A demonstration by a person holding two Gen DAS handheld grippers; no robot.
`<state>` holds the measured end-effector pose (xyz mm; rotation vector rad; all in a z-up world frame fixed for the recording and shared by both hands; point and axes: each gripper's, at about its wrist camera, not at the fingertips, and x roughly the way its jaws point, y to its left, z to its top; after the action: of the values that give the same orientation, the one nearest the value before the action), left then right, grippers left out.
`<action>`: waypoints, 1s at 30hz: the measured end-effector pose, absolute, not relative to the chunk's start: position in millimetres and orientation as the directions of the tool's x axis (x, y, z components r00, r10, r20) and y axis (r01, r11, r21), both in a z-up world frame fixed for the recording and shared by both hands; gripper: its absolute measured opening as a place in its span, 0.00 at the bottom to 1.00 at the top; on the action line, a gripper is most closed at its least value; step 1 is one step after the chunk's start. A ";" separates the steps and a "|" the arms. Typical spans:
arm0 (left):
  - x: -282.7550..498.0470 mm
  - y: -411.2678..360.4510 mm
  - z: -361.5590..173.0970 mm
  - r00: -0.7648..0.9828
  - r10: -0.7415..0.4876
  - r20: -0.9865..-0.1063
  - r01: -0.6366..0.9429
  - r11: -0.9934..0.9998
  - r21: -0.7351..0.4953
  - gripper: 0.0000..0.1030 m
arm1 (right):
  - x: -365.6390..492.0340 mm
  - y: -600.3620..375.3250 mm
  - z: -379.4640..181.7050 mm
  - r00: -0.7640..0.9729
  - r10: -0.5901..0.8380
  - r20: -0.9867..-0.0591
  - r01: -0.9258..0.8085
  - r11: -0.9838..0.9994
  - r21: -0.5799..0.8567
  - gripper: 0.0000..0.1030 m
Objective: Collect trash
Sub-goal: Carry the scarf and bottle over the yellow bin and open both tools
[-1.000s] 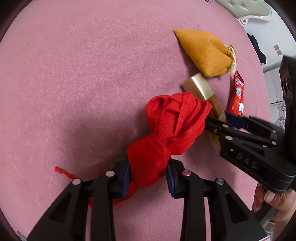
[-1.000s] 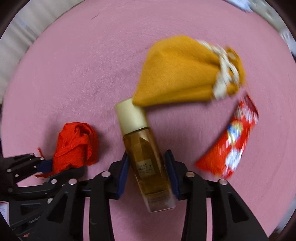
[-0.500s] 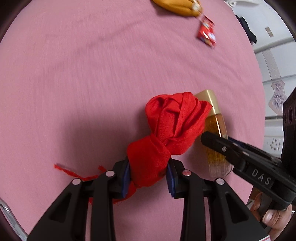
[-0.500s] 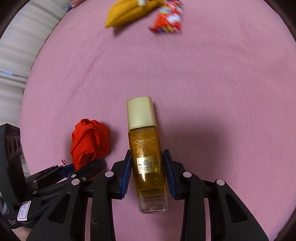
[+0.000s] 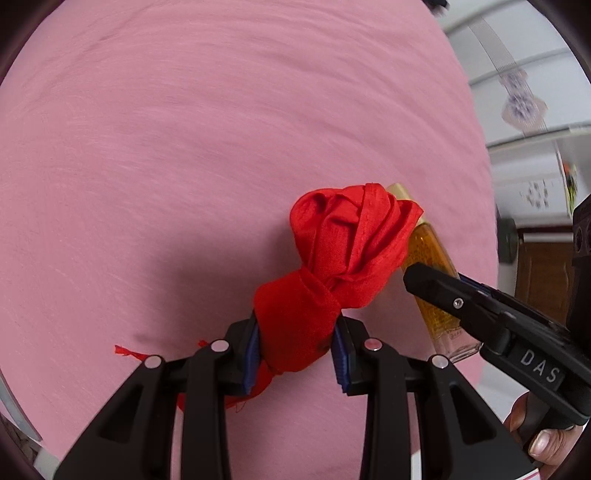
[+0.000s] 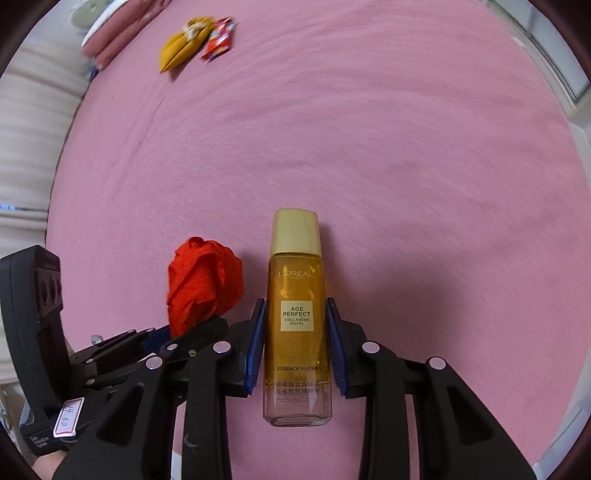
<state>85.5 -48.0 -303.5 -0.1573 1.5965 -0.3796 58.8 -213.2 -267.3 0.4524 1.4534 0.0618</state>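
Observation:
My left gripper [image 5: 295, 343] is shut on the knotted lower part of a red cloth bundle [image 5: 347, 243], which hangs above the pink bedspread [image 5: 184, 147]. A golden glass bottle [image 6: 295, 280] with a pale gold cap sits between the blue pads of my right gripper [image 6: 295, 339]; its jaws are closing and the pads press the bottle's sides. The two grippers travel side by side. In the left wrist view the bottle [image 5: 432, 258] shows behind the cloth, with the right gripper [image 5: 436, 291] on it. In the right wrist view the red cloth [image 6: 203, 280] and left gripper [image 6: 177, 332] are at lower left.
A mustard-yellow pouch [image 6: 181, 48] and a red snack wrapper [image 6: 218, 42] lie together far off at the bed's upper left. A pillow [image 6: 110, 33] sits behind them. The bed's edge and a tiled floor [image 5: 524, 110] show at the right of the left wrist view.
Both grippers have carried the cloth and bottle across the bed, away from the pouch and wrapper. Those have left the left wrist view. The bottle now stands straight between the right pads.

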 end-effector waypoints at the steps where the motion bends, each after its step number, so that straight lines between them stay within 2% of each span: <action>1: 82.0 -58.0 -301.0 -0.074 -0.331 -0.941 0.144 0.930 -0.338 0.31 | 54.2 -220.4 -265.1 0.143 0.311 -0.940 0.246 0.909 0.338 0.29; 4: 64.6 -78.2 -295.2 -0.091 -0.332 -0.939 0.191 0.919 -0.344 0.31 | 41.5 -243.8 -256.2 0.176 0.323 -0.930 0.299 0.882 0.363 0.29; 11: 50.5 -177.6 -281.1 -0.095 -0.314 -0.945 0.286 0.900 -0.328 0.31 | 0.5 -330.3 -242.7 0.242 0.341 -0.908 0.374 0.831 0.412 0.29; 30: 45.9 -418.5 -273.4 -0.156 -0.350 -0.924 0.410 0.828 -0.383 0.31 | -46.2 -589.7 -232.6 0.383 0.254 -0.888 0.546 0.713 0.440 0.29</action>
<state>45.9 -418.5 -273.4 0.0490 1.5944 -0.6652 -46.2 -589.7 -232.6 0.8007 1.1962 -0.2138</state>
